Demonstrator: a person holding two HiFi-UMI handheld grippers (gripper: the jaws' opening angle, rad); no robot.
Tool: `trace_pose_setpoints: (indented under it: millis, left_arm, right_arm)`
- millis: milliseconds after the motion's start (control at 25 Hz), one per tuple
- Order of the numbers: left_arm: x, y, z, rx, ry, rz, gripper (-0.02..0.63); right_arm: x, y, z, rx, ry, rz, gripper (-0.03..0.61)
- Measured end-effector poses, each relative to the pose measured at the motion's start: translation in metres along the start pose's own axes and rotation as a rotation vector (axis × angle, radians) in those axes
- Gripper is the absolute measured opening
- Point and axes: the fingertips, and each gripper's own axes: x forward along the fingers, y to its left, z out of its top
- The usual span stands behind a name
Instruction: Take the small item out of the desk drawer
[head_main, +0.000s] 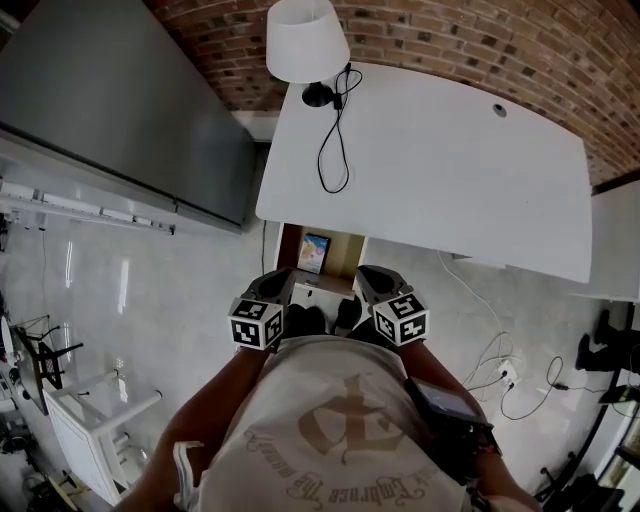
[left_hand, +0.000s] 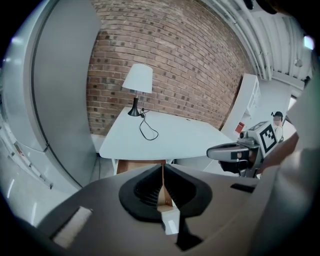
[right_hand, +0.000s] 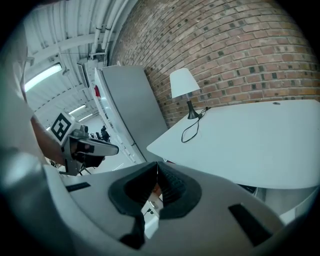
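Item (head_main: 315, 252) (card, perhaps) just beyond left claw (head_main: 283, 275).

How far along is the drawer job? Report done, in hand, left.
Done: the drawer under the desk looks pulled out, with a small colourful item showing inside. In hand: nothing; the left gripper and right gripper are both shut and empty, held near the drawer's front. Left: open a gripper, grasp the item, lift it out.
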Motion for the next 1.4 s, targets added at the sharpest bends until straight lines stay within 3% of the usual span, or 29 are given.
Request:
trace_pose_setpoints:
  millis: [960,1200,1400]
  left_arm:
    - [0.053,0.018,-0.049,-0.072,0.108,-0.054,0.014]
    - [0.067,0.025,-0.074,-0.021,0.159,-0.021,0.014]
    - [0.086,0.018,-0.088,-0.029,0.193,-0.007,0.014]
  right_arm:
    - [0.023,-0.012,-0.041,0.085,0.076,-0.049,0.006]
    - [0.031,-0.02,-0.064,0.114,0.088,-0.065,0.006]
    - [0.033,-0.034,-0.079,0.13,0.105,-0.061,0.006]
